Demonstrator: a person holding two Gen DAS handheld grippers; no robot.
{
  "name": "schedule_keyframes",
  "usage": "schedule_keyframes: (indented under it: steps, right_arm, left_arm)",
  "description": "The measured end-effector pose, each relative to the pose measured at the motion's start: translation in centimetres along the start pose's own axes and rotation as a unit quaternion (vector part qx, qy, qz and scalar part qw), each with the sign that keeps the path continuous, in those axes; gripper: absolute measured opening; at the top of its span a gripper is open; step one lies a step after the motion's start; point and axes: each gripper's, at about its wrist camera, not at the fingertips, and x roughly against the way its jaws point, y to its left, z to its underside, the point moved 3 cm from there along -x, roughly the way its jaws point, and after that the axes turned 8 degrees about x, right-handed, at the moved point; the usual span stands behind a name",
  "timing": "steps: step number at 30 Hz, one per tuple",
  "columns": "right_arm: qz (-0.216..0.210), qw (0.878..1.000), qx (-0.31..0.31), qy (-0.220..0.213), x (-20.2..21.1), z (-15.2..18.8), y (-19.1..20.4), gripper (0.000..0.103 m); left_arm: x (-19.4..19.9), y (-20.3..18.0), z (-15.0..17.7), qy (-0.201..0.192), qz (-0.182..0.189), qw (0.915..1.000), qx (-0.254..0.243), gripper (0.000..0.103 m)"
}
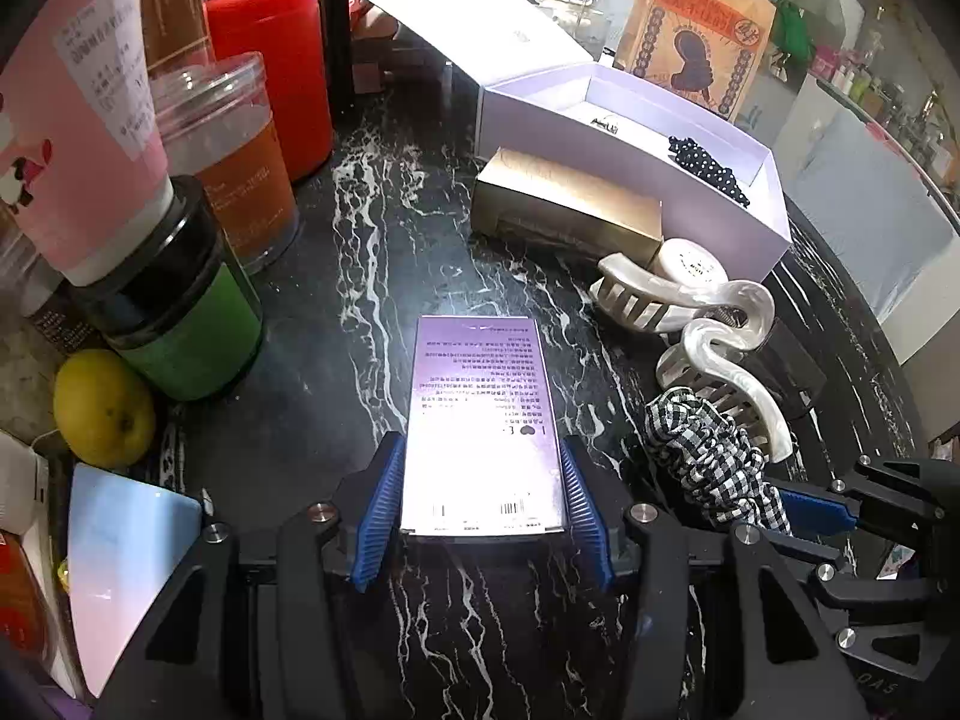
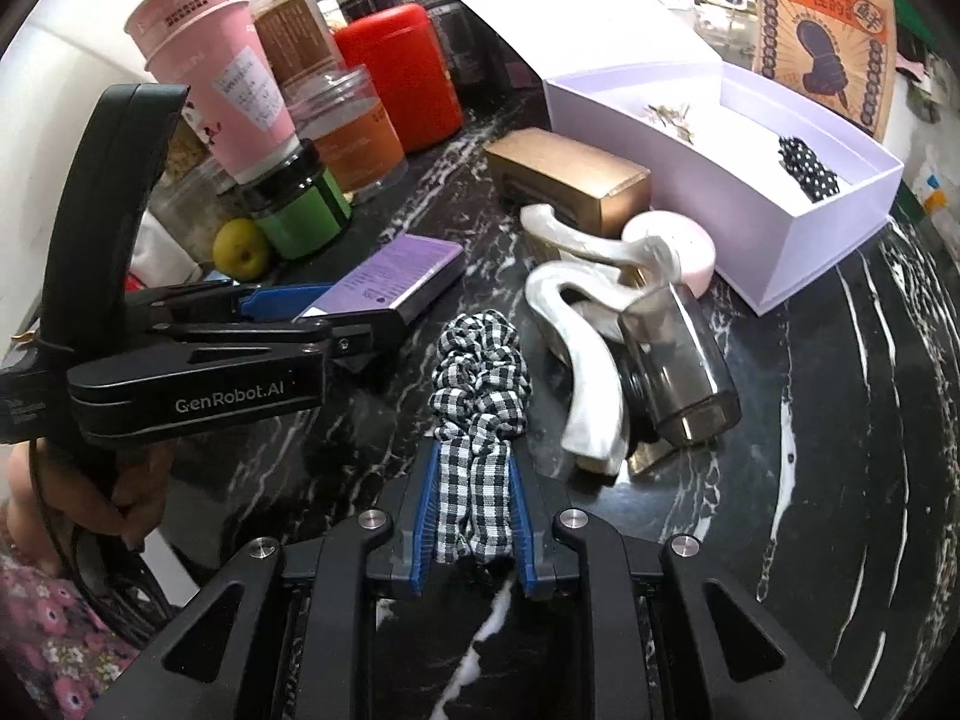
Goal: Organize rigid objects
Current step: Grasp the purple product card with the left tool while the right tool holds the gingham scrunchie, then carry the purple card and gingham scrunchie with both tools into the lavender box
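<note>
My left gripper (image 1: 483, 498) is shut on a flat purple box (image 1: 483, 420) with printed text, held just above the black marble table; the box also shows in the right wrist view (image 2: 390, 276). My right gripper (image 2: 471, 510) is shut on a black-and-white checked scrunchie (image 2: 480, 384), which also shows in the left wrist view (image 1: 708, 456). An open lilac box (image 1: 648, 138) stands at the back right, holding a polka-dot scrunchie (image 1: 708, 171). A gold box (image 1: 564, 210), two pearly claw clips (image 1: 720, 354) and a pink round case (image 2: 690, 246) lie in front of it.
At the left stand a red canister (image 1: 270, 72), an amber jar (image 1: 234, 162), a green jar (image 1: 180, 306), pink paper cups (image 1: 72, 120) and a yellow fruit (image 1: 102, 408). A smoky clear bottle (image 2: 684, 360) lies by the clips. A brown paper bag (image 1: 696, 30) stands behind the lilac box.
</note>
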Motion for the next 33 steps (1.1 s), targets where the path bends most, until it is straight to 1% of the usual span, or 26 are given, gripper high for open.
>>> schedule_keyframes:
  steps: [5, 10, 12, 15, 19, 22, 26, 33]
  right_arm:
    - [-0.001, 1.0, 0.001, -0.011, 0.7, -0.3, 0.1, 0.021]
    - [0.003, 1.0, -0.001, -0.027, 1.9, -0.6, -0.1, 0.021]
    - [0.008, 0.999, -0.001, -0.04, 2.7, -0.9, -0.2, 0.021]
    - [0.019, 0.998, -0.007, -0.061, 3.8, -1.2, -0.7, 0.021]
    - [0.028, 0.997, -0.011, -0.076, 4.9, -1.7, -1.1, 0.021]
    - [0.049, 0.995, -0.014, -0.08, 5.6, -1.8, -1.7, 0.021]
    - [0.06, 0.994, -0.034, -0.085, 6.2, -1.2, -2.9, 0.021]
    - [0.087, 0.99, -0.064, -0.092, 7.6, -0.1, -5.1, 0.021]
  left_arm:
    - [0.9, -0.1, -0.3, -0.01, 0.003, 0.9999, -0.005, 0.051]
    - [2.7, 0.0, -1.2, -0.033, 0.012, 0.9994, -0.001, 0.051]
    - [3.5, -0.4, -1.7, -0.049, 0.012, 0.9987, -0.007, 0.051]
    - [4.2, -1.0, -2.4, -0.063, 0.019, 0.9978, -0.012, 0.051]
    - [4.8, -2.5, -3.3, -0.076, 0.028, 0.996, -0.039, 0.051]
    - [4.7, -3.6, -3.7, -0.072, 0.037, 0.9955, -0.048, 0.051]
    - [4.4, -5.3, -3.9, -0.066, 0.058, 0.9944, -0.058, 0.051]
    - [4.0, -7.9, -4.1, -0.061, 0.079, 0.9919, -0.078, 0.051]
